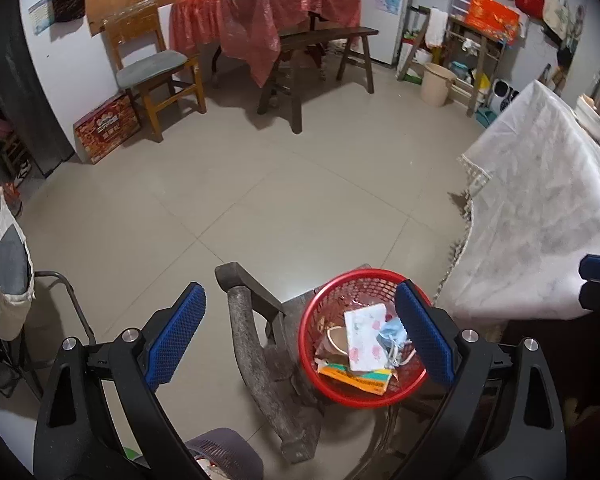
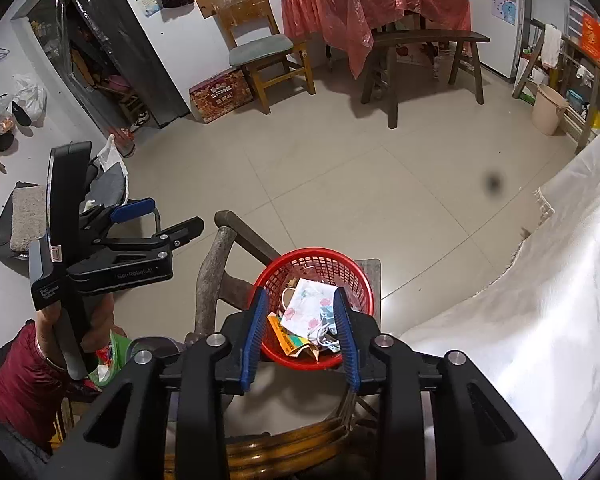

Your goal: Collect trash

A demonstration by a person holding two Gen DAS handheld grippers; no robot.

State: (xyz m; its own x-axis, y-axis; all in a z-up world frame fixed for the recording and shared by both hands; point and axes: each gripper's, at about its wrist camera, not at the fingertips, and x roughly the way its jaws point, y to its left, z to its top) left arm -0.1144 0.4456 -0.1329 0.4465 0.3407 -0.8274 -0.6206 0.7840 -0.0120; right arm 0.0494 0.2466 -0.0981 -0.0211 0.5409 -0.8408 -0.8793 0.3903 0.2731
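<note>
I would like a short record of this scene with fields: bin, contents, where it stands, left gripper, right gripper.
bin: red basket, upright
contents: flowered packet, blue face mask, yellow-green box
stands on: wooden chair, beside white-covered table
left gripper: open, empty
right gripper: above the basket, partly open, nothing held

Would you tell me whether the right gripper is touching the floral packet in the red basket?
Cannot tell: in the right wrist view the right gripper frames the floral packet, hiding any gap.
</note>
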